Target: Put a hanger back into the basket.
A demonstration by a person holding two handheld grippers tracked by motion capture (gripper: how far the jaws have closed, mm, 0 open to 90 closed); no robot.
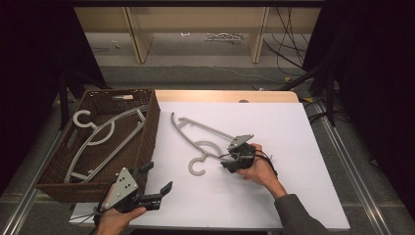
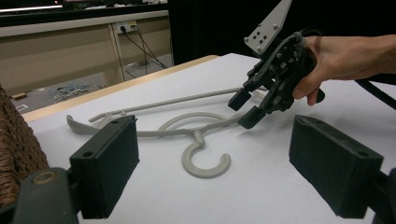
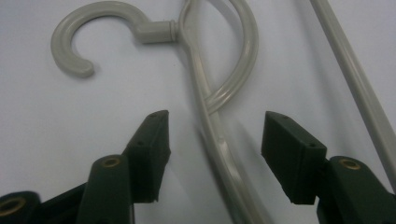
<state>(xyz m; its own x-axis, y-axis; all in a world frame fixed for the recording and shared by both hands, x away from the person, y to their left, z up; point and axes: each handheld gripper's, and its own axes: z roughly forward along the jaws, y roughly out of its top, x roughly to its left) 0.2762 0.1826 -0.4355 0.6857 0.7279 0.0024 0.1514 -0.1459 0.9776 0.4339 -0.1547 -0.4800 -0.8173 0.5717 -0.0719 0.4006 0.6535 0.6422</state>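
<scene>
One grey hanger (image 1: 203,139) lies flat on the white tabletop (image 1: 293,147), just right of the wicker basket (image 1: 147,132) that holds more hangers (image 1: 98,139). The right gripper (image 3: 212,140) straddles its arm near the hook (image 3: 74,42), jaws apart and not touching it. The left gripper (image 2: 212,168) hovers near the basket's corner, jaws wide open and holding nothing.

Lab — black curtains (image 1: 29,58), floor cables (image 1: 288,34)

Both hand-held grippers (image 1: 155,188) (image 1: 230,166) agape
</scene>
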